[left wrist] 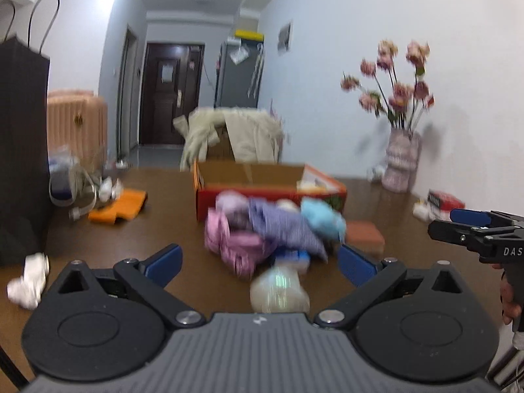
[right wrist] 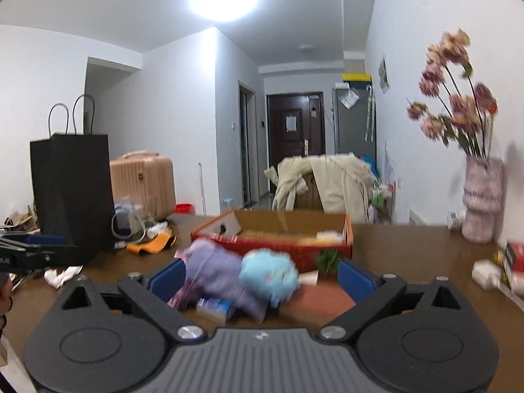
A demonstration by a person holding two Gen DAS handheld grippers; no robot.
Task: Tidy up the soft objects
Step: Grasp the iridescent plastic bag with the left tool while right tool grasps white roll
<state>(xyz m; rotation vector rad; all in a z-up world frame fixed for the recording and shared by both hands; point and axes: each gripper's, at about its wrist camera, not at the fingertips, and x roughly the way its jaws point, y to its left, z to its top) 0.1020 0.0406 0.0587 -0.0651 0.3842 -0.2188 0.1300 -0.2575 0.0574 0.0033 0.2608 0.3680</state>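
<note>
Pile of soft items sits on the brown table, just ahead of the left gripper and roughly centred between its blue pads; nothing pinched. Pile is blurred: pink cloth on the gripper's left, purple cloth in the middle, light-blue fluffy item on its right. A pale rounded object lies closest, just before the gripper body.

Right gripper also spread wide, holding nothing; same pile directly ahead, purple cloth and the blue fluffy item between its pads, no contact visible.

Beyond the pile: open red cardboard box, touching or just behind it. Red-brown block to the pile's right. Orange cloth far left, black paper bag further left. Vase of pink flowers far right by the wall.
</note>
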